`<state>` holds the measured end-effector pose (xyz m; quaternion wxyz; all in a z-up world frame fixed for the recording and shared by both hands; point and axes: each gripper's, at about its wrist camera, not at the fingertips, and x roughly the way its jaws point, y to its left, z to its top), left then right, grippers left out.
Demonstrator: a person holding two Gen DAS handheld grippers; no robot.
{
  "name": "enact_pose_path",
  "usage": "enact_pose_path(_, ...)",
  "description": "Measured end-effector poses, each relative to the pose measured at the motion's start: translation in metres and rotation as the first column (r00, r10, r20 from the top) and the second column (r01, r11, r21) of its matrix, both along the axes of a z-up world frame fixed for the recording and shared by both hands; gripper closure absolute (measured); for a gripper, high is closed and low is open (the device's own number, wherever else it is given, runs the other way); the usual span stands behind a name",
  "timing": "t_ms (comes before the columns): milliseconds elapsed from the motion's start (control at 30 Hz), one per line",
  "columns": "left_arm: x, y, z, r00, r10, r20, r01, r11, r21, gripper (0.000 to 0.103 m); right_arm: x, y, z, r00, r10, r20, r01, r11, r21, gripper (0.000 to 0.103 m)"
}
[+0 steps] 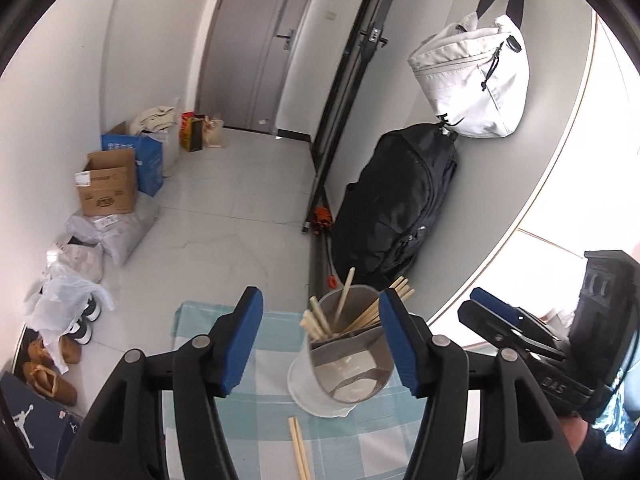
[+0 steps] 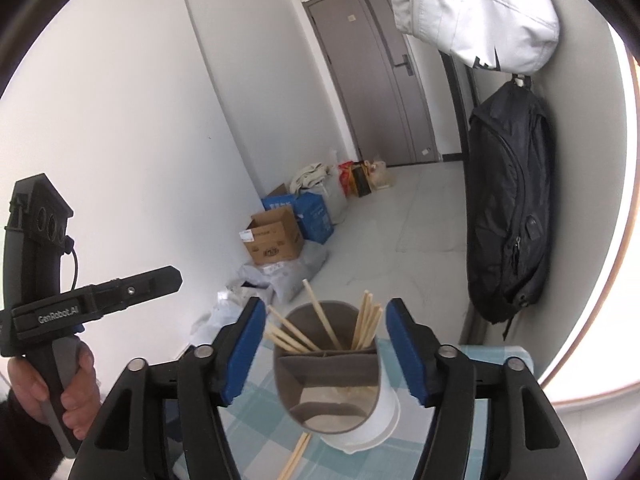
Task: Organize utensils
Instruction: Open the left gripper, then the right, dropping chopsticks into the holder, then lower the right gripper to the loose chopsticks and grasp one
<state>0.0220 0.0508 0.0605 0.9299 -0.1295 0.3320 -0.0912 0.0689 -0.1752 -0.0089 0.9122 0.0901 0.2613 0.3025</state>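
item: utensil holder (image 1: 344, 364), grey, divided inside, standing upright on a white base on the blue-and-white checked tablecloth (image 1: 264, 364). it sits near the cloth's far edge, where both my tongs can reach it from above.

item: chopsticks in holder (image 1: 320, 322), pale wood, leaning fanned against the rim in the rear compartments; the front compartment looks empty of them. they lean because the holder is wider than the bundle.

item: loose chopsticks (image 1: 301, 450), a pair lying flat on the cloth just in front of the holder, touching each other. i judge these are what remains to be put away.

item: my left gripper (image 1: 320, 344), blue pads spread wide, holding nothing, hovering with the holder framed between them.

item: my right gripper (image 2: 326, 350), pads likewise apart and empty, holder between them. in the left wrist view its jaws look nearly closed from the side, but its own view shows them wide.

item: background. black backpack (image 2: 508, 216) and white bag (image 2: 476, 12) hung on the wall; cardboard box (image 2: 274, 236) on the floor.
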Motion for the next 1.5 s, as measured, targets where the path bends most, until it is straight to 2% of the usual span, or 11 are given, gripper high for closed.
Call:
enact_pose_path(300,-0.018,0.008,-0.016,0.998,0.066,-0.015,-0.066,0.997,0.027,0.045,-0.032,0.004,-0.006,1.000,-0.004,0.030,0.004,1.000,0.009,0.027)
enact_pose_path(400,-0.023,0.009,-0.023,0.997,0.074,-0.022,-0.073,0.997,0.036,0.037,-0.039,0.005,-0.010,0.999,-0.003,0.034,0.003,1.000,0.008,0.024)
enact_pose_path(567,-0.036,0.005,-0.039,0.995,0.096,-0.016,-0.095,0.993,0.068,0.036,-0.050,0.007,-0.023,1.000,-0.005,0.022,0.004,1.000,0.012,0.022)
enact_pose_path(733,-0.043,-0.003,-0.057,0.997,0.081,-0.019,-0.080,0.993,0.082,0.036,-0.059,0.012,-0.044,1.000,-0.002,0.000,0.002,1.000,-0.007,0.021)
enact_pose_path(800,-0.046,-0.006,-0.064,0.996,0.087,-0.008,-0.086,0.991,0.100,0.034,-0.062,0.015,-0.055,1.000,0.003,-0.019,-0.003,1.000,-0.018,0.021)
enact_pose_path(900,-0.047,-0.005,-0.078,0.994,0.105,-0.018,-0.102,0.988,0.113,0.027,-0.065,0.023,-0.071,0.999,0.019,-0.044,-0.022,0.998,-0.051,0.021)
enact_pose_path(1100,-0.045,0.004,-0.102,0.989,0.132,-0.072,-0.123,0.986,0.113,0.026,-0.066,0.040,-0.105,0.990,0.042,-0.138,-0.059,0.992,-0.116,0.021)
enact_pose_path(1300,-0.049,0.014,-0.122,0.980,0.164,-0.113,-0.151,0.982,0.116,0.026,-0.065,0.053,-0.137,0.970,0.049,-0.239,-0.085,0.986,-0.142,0.022)
enact_pose_path(1400,-0.046,0.022,-0.130,0.972,0.168,-0.163,-0.156,0.984,0.083,0.026,-0.063,0.060,-0.154,0.955,0.047,-0.294,-0.095,0.984,-0.152,0.029)
enact_pose_path(1500,-0.047,0.029,-0.131,0.968,0.186,-0.170,-0.175,0.982,0.075,0.026,-0.057,0.069,-0.166,0.936,0.048,-0.348,-0.110,0.981,-0.161,0.039)
